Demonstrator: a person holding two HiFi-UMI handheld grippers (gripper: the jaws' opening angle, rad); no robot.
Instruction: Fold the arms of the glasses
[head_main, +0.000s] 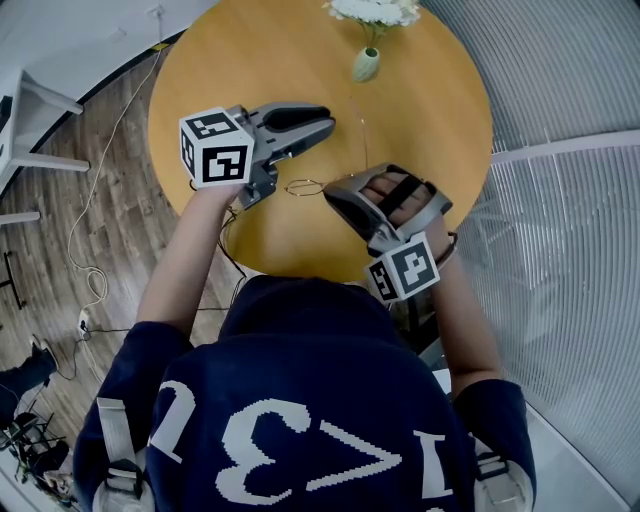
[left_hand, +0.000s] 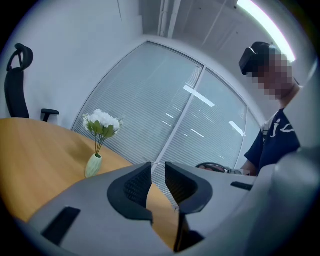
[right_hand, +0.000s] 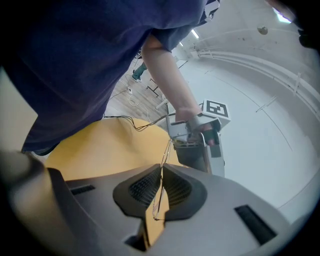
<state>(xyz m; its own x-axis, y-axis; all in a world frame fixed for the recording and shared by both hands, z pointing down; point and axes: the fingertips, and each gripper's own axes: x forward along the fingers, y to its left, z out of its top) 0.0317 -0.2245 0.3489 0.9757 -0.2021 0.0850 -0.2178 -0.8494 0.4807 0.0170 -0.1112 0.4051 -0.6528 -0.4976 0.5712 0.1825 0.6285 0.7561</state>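
Observation:
The thin wire-framed glasses (head_main: 303, 187) hang just above the round wooden table (head_main: 430, 110) near its front edge. My right gripper (head_main: 328, 193) is shut on their frame; in the right gripper view the wire (right_hand: 162, 159) runs straight between the pads. One thin arm (head_main: 360, 130) of the glasses sticks out toward the vase. My left gripper (head_main: 318, 132) hovers a little behind and to the left of the glasses, apart from them. Its jaws stand slightly apart with nothing between them (left_hand: 158, 175). The right gripper view shows the left gripper (right_hand: 196, 142) just beyond the glasses.
A small green vase with white flowers (head_main: 366, 63) stands at the table's far edge, also seen in the left gripper view as the vase (left_hand: 93, 165). Window blinds (head_main: 560, 150) curve round the right side. Cables (head_main: 95, 275) lie on the wooden floor at left. An office chair (left_hand: 15, 80) stands beyond the table.

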